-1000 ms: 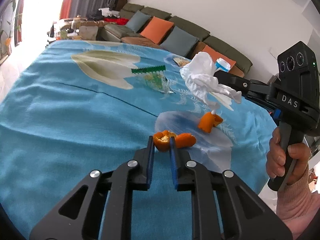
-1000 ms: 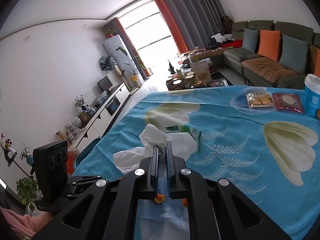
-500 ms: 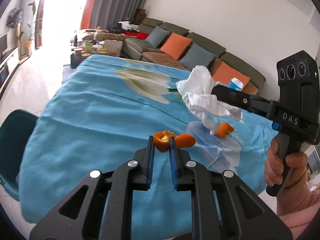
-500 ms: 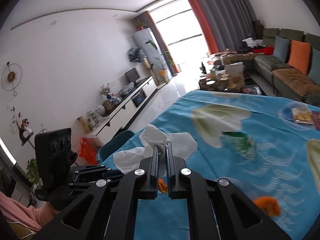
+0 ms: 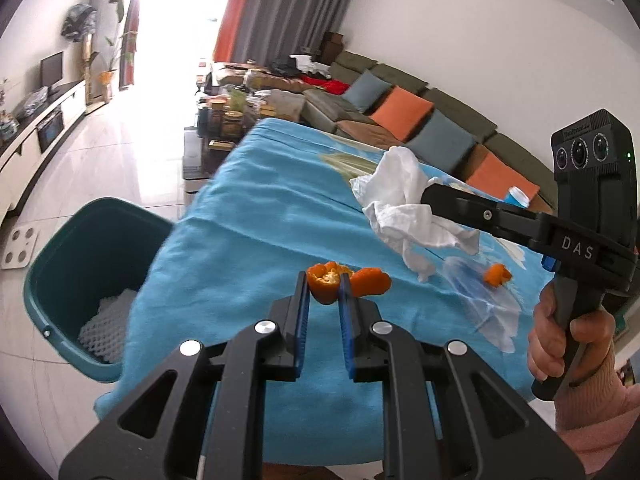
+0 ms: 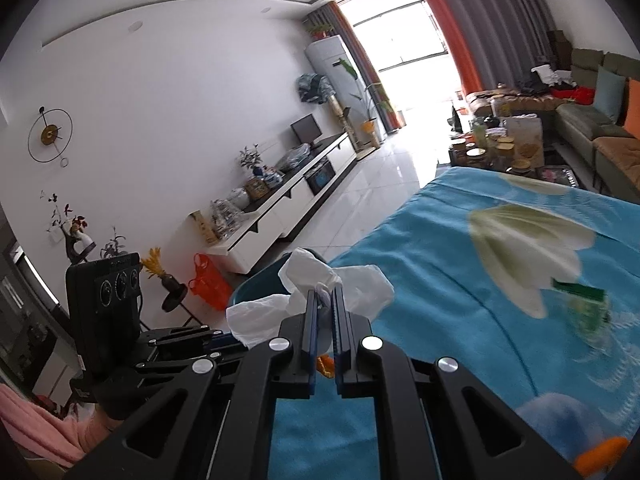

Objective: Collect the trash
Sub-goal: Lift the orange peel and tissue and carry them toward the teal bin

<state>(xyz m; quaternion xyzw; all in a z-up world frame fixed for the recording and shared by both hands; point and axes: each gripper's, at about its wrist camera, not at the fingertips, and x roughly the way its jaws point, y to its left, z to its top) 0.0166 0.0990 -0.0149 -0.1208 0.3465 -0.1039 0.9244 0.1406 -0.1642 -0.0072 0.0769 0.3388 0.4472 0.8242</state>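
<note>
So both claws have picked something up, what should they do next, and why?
Probably carry both over the teal bin beside the table, then let go. The left gripper pinches an orange peel and the right gripper a white tissue, both above the blue tablecloth.

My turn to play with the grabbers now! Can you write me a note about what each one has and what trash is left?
Left gripper: shut on an orange peel, held over the near table edge.
Right gripper: shut on a crumpled white tissue.
Bin: the teal trash bin stands on the floor beside the table, with white foam netting inside.
Done: both pieces are picked up.
Left: drop both in the bin, then fetch the small peel and the green-topped wrapper lying on the blue tablecloth.
</note>
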